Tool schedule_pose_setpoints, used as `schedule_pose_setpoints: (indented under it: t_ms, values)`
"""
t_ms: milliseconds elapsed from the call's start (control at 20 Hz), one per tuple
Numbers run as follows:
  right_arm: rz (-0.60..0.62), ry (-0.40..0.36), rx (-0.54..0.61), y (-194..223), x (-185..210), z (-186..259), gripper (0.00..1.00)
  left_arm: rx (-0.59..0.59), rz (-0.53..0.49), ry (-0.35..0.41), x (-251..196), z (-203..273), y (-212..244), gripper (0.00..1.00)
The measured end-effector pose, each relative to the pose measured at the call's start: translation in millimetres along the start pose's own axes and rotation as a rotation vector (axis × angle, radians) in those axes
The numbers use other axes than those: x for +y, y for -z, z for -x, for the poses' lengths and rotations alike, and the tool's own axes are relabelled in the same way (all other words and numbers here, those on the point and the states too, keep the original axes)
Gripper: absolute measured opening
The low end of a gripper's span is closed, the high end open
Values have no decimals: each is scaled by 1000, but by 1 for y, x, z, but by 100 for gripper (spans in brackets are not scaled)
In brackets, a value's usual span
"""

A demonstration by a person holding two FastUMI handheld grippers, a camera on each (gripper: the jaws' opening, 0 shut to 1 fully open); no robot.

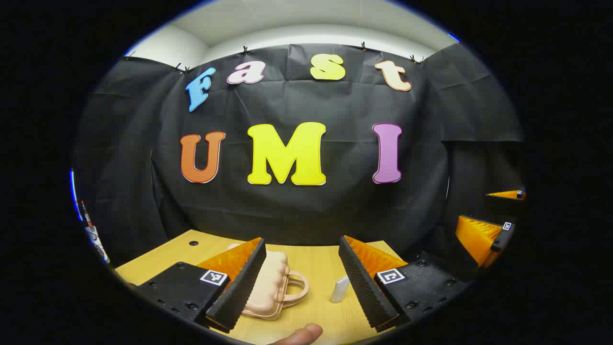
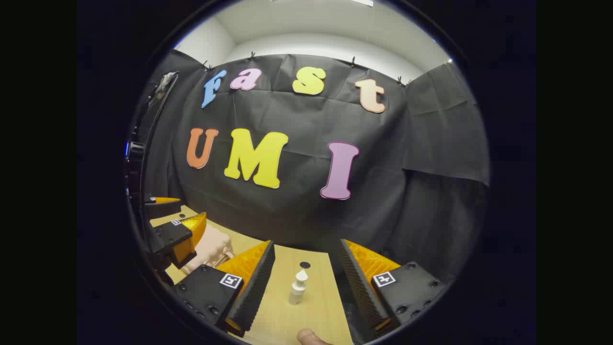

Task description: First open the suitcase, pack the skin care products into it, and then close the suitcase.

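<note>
Left gripper view: my left claw (image 1: 301, 287) hangs above the table (image 1: 316, 261), its fingers spread wide with nothing between them. The suitcase (image 1: 270, 287), closed and lying flat with its handle toward the right, sits on the table partly behind my left finger (image 1: 242, 282). A small white bottle (image 1: 340, 289) stands just right of the suitcase, near my right finger (image 1: 364, 282). My right claw (image 1: 498, 215) shows at the far right edge.

Right gripper view: my right claw (image 2: 304, 287) is likewise wide and holds nothing. The bottle (image 2: 298, 286) stands upright on the table (image 2: 316, 306) between its fingers, touching neither. The suitcase (image 2: 208, 249) lies to the left, under my left claw (image 2: 175, 225).
</note>
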State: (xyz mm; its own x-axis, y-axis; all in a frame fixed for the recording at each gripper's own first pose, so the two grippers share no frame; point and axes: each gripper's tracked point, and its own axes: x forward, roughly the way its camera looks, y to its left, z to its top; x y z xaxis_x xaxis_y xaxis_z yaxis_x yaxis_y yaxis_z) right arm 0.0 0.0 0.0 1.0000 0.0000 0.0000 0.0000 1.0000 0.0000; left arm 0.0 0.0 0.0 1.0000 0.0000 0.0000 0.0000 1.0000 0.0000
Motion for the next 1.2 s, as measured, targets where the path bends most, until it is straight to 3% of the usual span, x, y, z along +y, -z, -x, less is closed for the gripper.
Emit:
schedule_pose_setpoints:
  t_ms: [650, 1000, 1200]
  values:
    - [30, -42, 12, 6, 5, -13, 80, 28, 16, -16, 1, -4, 13, 97]
    - [27, 83, 93, 46, -67, -28, 79, 153, -309, -20, 20, -34, 101, 99]
    - [12, 119, 143, 70, -89, -23, 80, 217, -481, 39, 17, -51, 158, 99]
